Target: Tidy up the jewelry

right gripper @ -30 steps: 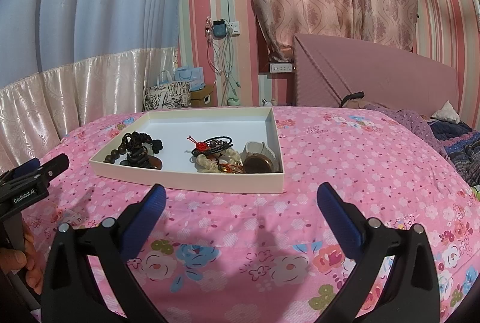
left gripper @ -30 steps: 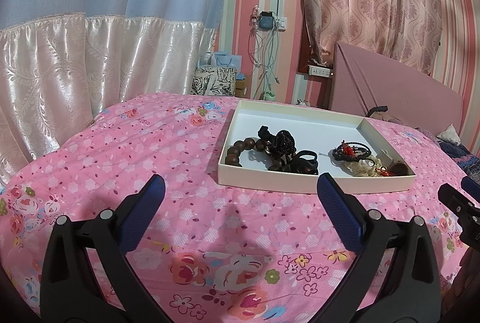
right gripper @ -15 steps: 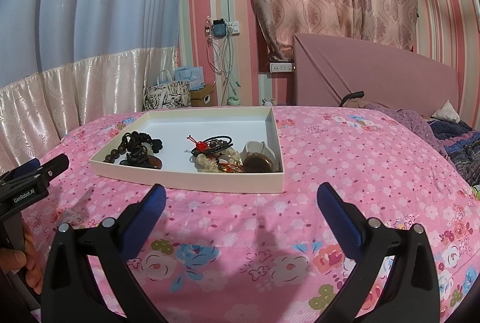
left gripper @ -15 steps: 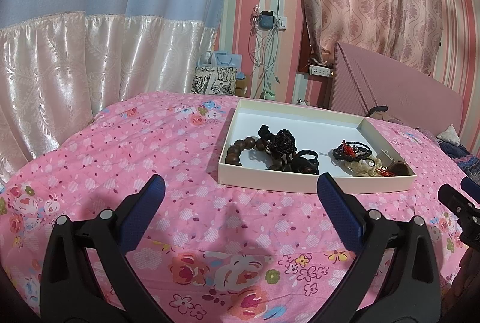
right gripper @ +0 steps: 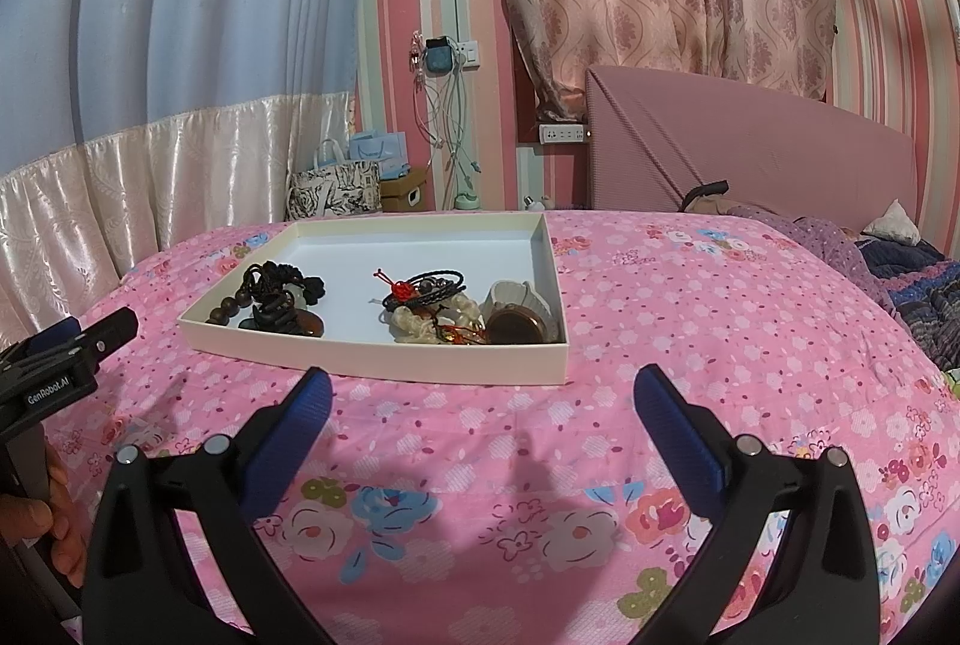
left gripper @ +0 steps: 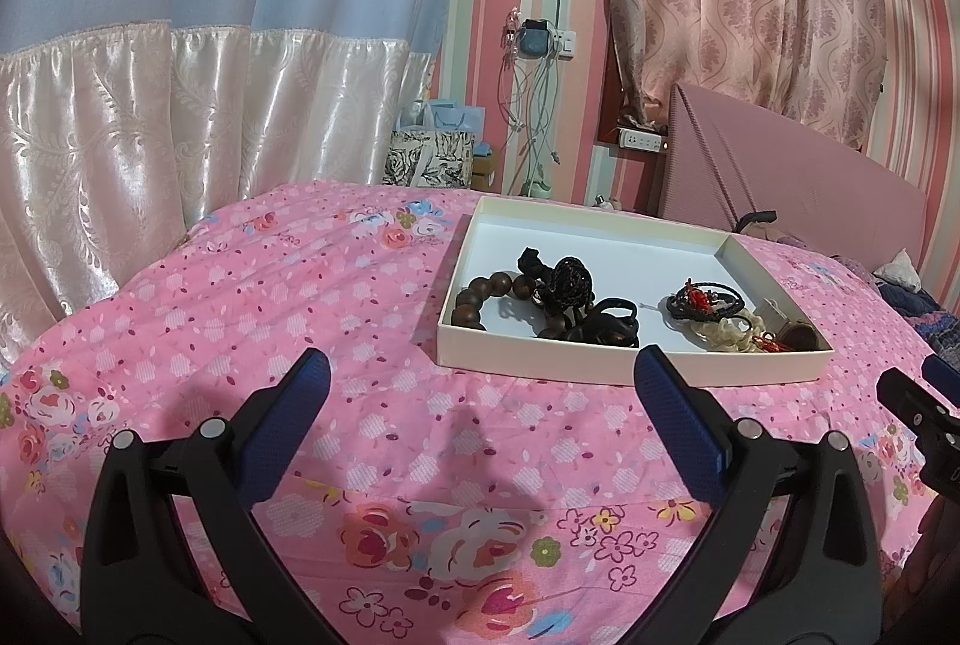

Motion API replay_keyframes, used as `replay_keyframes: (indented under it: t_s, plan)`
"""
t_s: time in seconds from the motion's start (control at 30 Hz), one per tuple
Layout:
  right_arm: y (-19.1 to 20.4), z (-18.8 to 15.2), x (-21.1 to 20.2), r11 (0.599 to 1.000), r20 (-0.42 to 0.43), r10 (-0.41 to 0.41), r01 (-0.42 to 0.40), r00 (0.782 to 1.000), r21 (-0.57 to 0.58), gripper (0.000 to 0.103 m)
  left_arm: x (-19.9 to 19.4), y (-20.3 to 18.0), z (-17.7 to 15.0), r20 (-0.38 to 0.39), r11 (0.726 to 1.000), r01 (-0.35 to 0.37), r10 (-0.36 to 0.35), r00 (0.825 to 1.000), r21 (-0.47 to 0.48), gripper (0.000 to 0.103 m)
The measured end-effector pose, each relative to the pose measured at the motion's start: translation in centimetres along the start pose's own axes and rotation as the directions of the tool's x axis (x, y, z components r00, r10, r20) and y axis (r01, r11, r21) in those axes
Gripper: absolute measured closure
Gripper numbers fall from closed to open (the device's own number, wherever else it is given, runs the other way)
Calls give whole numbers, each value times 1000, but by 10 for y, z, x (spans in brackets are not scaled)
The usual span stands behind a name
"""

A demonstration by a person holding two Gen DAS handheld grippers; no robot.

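- Sitting in a shallow white tray (left gripper: 543, 360) on the bed's pink floral cover (left gripper: 288, 297), the jewelry lies in two loose heaps, all of it crowding the tray's near half.
- We see a brown bead bracelet (left gripper: 480, 294) tangled with black cords (left gripper: 567, 282) at the tray's left, and a black braided bracelet with a red knot (right gripper: 420, 285), a pale beaded piece (right gripper: 420, 324) and a round brown case (right gripper: 513, 327) at its right.
- We hold the left gripper (left gripper: 474, 381) just short of the tray's near wall, jaws spread wide and holding nothing.
- We hold the right gripper (right gripper: 480, 393) the same way, wide apart and bare, facing the tray's right corner.
- Nothing looks sorted yet, so we judge the step in hand to be the first reach into the tray.
- To do it well, we would take an outer, free strand rather than bite into a heap, since the cords overlap and would probably drag their neighbours along.
- We would come down over the wall, not against it; the light tray could slide on the soft cover.
- Our left view shows the big round beads plainly, while the brown case is mostly tucked behind the near wall there.
- Our right view shows that case clearly, a pale cup-like piece (right gripper: 516, 294) behind it, and a hand (right gripper: 51, 519) on the left gripper's handle.
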State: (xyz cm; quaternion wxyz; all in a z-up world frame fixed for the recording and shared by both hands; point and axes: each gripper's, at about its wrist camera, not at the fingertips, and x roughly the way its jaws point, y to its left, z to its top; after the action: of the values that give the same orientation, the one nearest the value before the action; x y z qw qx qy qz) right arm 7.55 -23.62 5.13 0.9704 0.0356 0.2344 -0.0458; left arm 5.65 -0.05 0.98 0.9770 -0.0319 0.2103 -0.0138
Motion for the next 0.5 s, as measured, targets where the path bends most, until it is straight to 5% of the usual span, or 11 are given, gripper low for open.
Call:
replay_keyframes:
  t_s: [0.5]
  plan:
    - [0,0,0,1000,0,0,0,1000,0,3,0,1,-1,-1,1000,-1,1,1000,-3,3]
